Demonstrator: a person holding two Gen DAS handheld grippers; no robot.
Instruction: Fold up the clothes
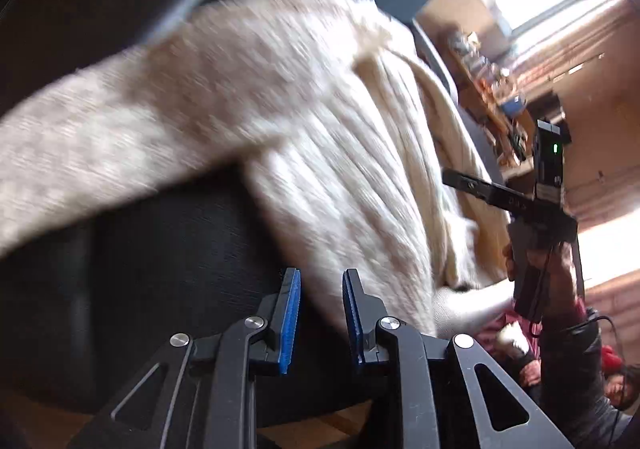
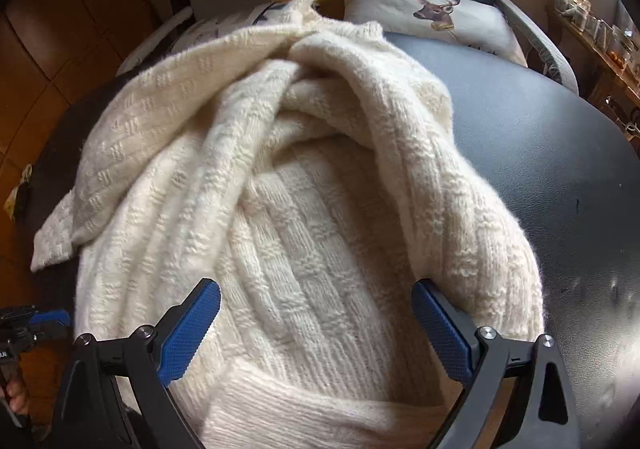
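**Cream sweater heaped on a dark table, both grippers at its near edge**

The right gripper point(image 2: 316, 323) has its blue pads point(image 2: 192, 329) spread wide, one on either side of the sweater's point(image 2: 304, 209) near portion; nothing is pinched. The knit lies between the open jaws and just beyond them, with the ribbed hem band point(image 2: 304, 405) closest to the camera. That straddling stance looks like a setup for closing on the hem or on a layer of the body, though which one I cannot tell.

The left gripper point(image 1: 320, 313) has its jaws drawn fairly near each other with a gap showing between the blue pads point(image 1: 290, 325). The sweater's edge passes right at or behind the right-hand pad, and the picture is motion-blurred, so whether any fabric is caught there cannot be told.

Outward, the sweater is bunched, not flat: one sleeve point(image 2: 132, 121) folds across the top toward the left, and a thick roll point(image 2: 440, 177) curves along the right side (folding proper seems hardly begun). It rests on a dark round-edged table point(image 2: 540, 169). Beyond the table, a chair holds a cushion point(image 2: 436, 19) printed with a deer.

No box, basket or drawer for the clothes shows in either view. In the left wrist view a hand point(image 1: 556, 261) holds the other gripper's body beside the sweater's far side.
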